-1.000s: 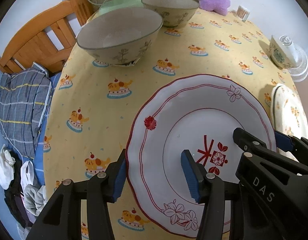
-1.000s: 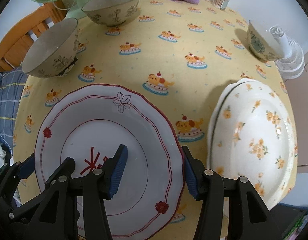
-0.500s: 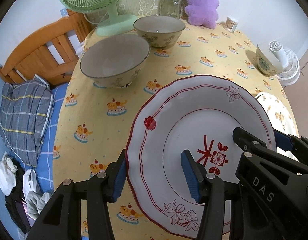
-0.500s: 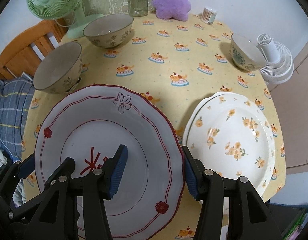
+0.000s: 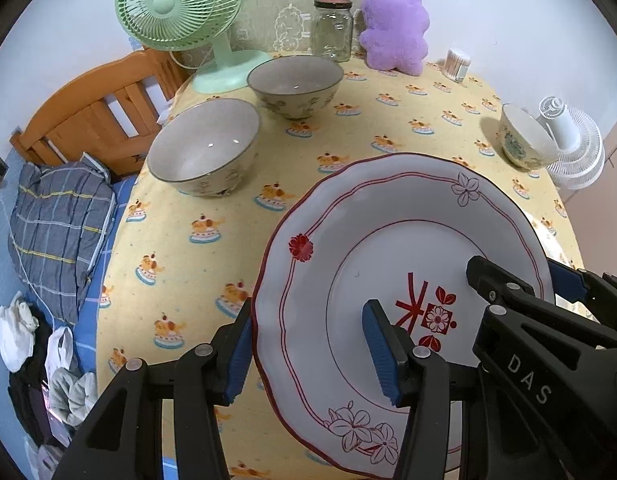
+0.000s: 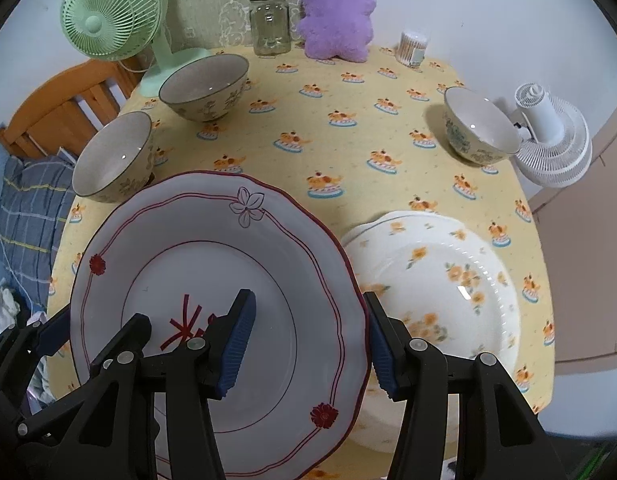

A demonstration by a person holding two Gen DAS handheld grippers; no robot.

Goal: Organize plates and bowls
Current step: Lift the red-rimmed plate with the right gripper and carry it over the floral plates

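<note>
The red-rimmed plate (image 5: 388, 240) is hanging above the yellow tablecloth (image 5: 180, 264), gripped on opposite edges by both tools; the left gripper (image 5: 308, 352) is clamping its left rim, one blue pad under the edge and the other lying on the plate's face, and the right gripper (image 6: 308, 340) is doing the same on the right rim, so each claw is sitting half-closed on the plate.

Writing is showing in two places; the letters "DAS" are reading white on the black body of the right gripper as it is appearing in the left wrist view, and a red character-like mark with a small square flower is sitting in the plate's well, partly hidden by the fingers; outline flowers and solid red blossoms are decorating the rim.

To the right of the held plate, the orange-flowered plate (image 6: 448, 280) is lying flat on the cloth, seemingly on top of another plate whose edge is peeking out at its far left; two grey-brown bowls (image 6: 116, 160) (image 6: 206, 86) are standing upright on the far left side, near each other but apart; a smaller white bowl with a green pattern (image 6: 478, 128) is standing at the far right, just beside a white fan (image 6: 556, 140).

Along the back a green fan (image 6: 112, 16), a glass jar (image 6: 269, 22), a purple plush toy (image 6: 336, 12) and a tub of cotton swabs (image 6: 413, 47) are standing; the tub's label is too small to read; the tablecloth is carrying a repeated cartoon dog-on-cake print.
</note>
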